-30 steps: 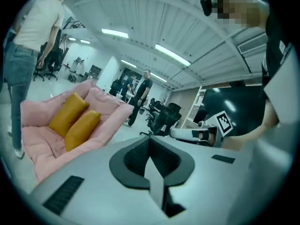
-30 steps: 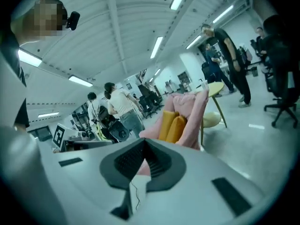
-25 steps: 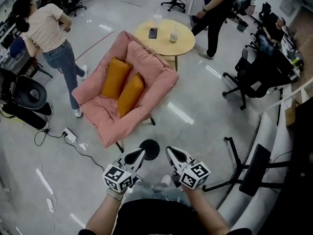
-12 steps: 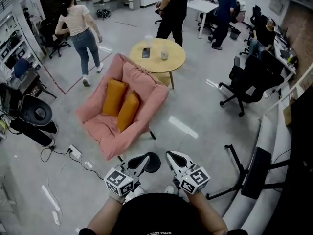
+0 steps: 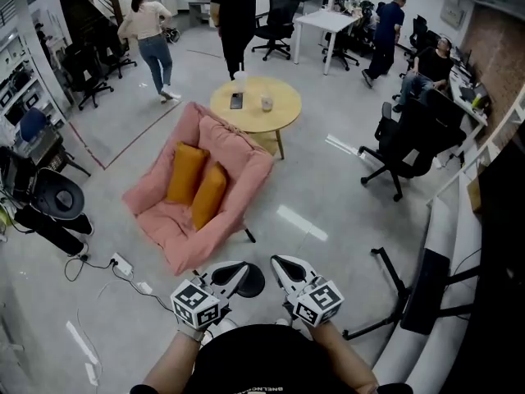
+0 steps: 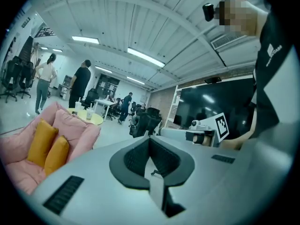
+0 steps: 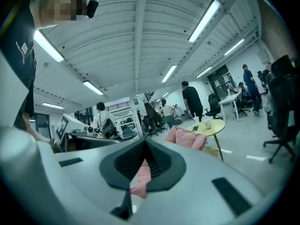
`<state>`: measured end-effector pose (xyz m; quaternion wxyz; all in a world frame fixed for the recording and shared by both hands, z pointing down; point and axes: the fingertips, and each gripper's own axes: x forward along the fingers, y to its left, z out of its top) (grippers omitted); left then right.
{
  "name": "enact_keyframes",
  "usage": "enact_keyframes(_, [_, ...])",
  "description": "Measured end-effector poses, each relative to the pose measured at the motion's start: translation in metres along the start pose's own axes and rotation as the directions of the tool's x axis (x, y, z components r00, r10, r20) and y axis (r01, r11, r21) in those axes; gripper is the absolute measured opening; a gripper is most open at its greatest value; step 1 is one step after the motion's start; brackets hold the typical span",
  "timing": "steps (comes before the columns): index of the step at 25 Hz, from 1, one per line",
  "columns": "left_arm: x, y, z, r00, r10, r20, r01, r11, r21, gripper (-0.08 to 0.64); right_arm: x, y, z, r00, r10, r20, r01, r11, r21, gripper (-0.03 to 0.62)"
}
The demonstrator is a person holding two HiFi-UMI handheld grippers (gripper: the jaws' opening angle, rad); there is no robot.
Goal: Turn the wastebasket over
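Observation:
My left gripper (image 5: 236, 269) and right gripper (image 5: 281, 263) are side by side at the bottom of the head view, close to my body. Both are shut with nothing between the jaws, and they point level across the room. On the floor just past their tips lies a black round thing (image 5: 249, 281), partly hidden by the left gripper; it may be the wastebasket, but I cannot tell. In the left gripper view the shut jaws (image 6: 149, 142) face the pink chair (image 6: 51, 135). In the right gripper view the shut jaws (image 7: 143, 146) also face the pink chair (image 7: 187, 137).
A pink armchair (image 5: 176, 212) with two orange cushions (image 5: 197, 183) stands ahead on the floor. Behind it is a round yellow table (image 5: 256, 105) with cups. A power strip and cable (image 5: 121, 265) lie at the left, black office chairs (image 5: 402, 142) at the right. Several people are at the back.
Both grippers stay shut and side by side. The head view has tipped up, showing more of the far room. The person in the light top has walked to the back left.

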<state>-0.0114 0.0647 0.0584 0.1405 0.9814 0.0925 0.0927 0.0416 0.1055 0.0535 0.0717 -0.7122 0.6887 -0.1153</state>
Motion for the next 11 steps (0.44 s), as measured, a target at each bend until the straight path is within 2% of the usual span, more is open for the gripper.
enact_keyframes(6, [-0.007,0.002,0.005,0.997,0.063,0.048,-0.063,0.998,0.010,0.012,-0.004,-0.003,-0.002,0.999,-0.025,-0.022,0.025,1.000,-0.002,0.009])
enact_keyframes(11, [-0.005,0.001,0.011,0.993,0.090,0.078,-0.088,0.996,-0.029,0.012,-0.011,-0.009,0.004,1.000,-0.021,-0.001,0.021,1.000,0.005,0.009])
